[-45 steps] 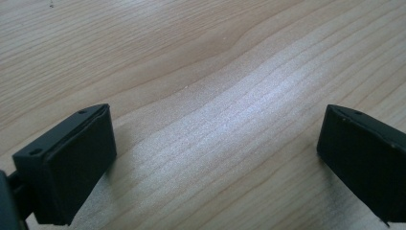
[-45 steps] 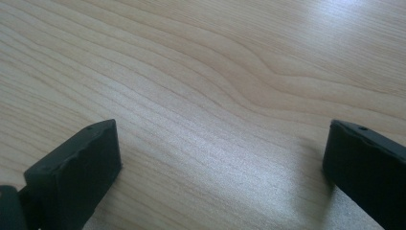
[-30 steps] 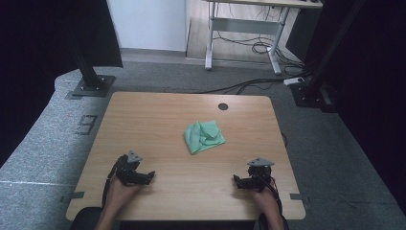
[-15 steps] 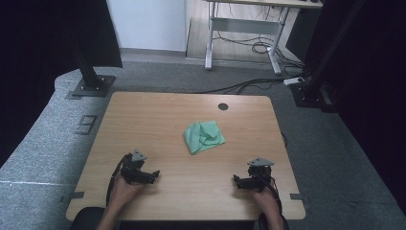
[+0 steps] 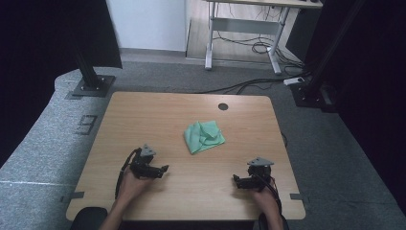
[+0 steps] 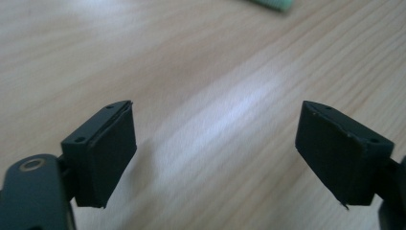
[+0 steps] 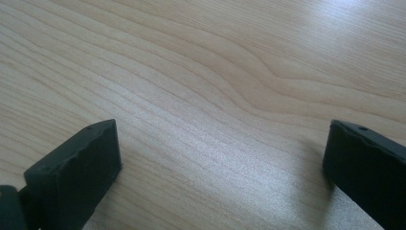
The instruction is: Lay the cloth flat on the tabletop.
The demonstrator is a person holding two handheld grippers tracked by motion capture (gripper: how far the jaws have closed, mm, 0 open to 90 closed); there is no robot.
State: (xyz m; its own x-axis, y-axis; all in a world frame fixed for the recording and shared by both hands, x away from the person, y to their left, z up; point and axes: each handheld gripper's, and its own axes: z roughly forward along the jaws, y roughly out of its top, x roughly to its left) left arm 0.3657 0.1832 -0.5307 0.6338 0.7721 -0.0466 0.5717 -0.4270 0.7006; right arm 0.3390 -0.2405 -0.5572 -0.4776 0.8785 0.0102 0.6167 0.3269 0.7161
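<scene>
A crumpled green cloth is lying on the wooden table, a little beyond its middle. The left tongs are hovering nearer the person than the cloth and to its left, jaws standing apart with nothing between them, though they have just been closing slightly. The right tongs are resting nearer than the cloth to its right, jaws wide apart and empty.

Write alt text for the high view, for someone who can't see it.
A crumpled green cloth lies near the middle of a wooden table. At the near edge a person's hands hold the left tongs and right tongs, both apart from the cloth, nothing in them.
</scene>
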